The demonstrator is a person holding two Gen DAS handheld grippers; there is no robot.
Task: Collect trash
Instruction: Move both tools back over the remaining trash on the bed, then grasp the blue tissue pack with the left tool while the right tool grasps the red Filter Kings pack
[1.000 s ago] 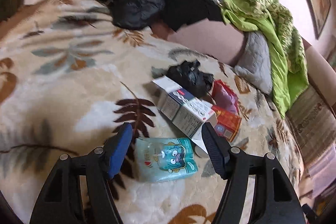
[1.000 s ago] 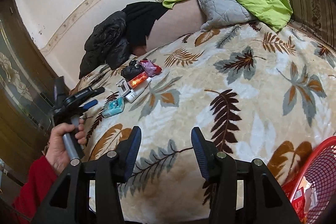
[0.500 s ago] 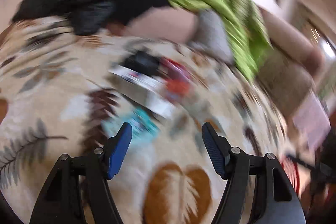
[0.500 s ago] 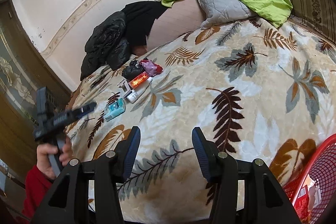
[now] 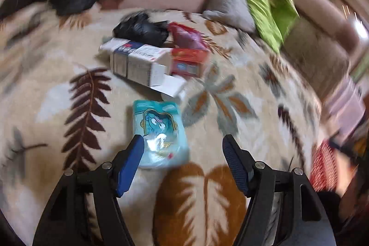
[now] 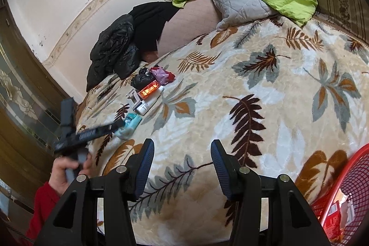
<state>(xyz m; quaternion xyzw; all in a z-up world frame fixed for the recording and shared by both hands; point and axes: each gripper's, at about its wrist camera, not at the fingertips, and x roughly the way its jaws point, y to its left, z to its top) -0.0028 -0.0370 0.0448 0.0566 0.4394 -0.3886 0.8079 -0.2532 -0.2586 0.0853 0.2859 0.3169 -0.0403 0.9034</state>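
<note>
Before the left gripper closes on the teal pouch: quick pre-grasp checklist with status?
1. Left gripper open: ok.
2. Teal pouch centred between the fingers: not ok, it sits toward the left finger.
3. Pouch clear of the white carton: ok, a gap shows.
4. Height above the blanket: cannot tell, image blurred.
5. Right gripper open and holding nothing: ok.
6. Red basket ready for drop-off: ok, at the bed's edge by the right gripper.

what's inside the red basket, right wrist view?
Only a corner of the red basket shows at the frame's edge. Through its mesh, a red wrapper and something pale lie inside. The rest of the basket is out of frame.
</note>
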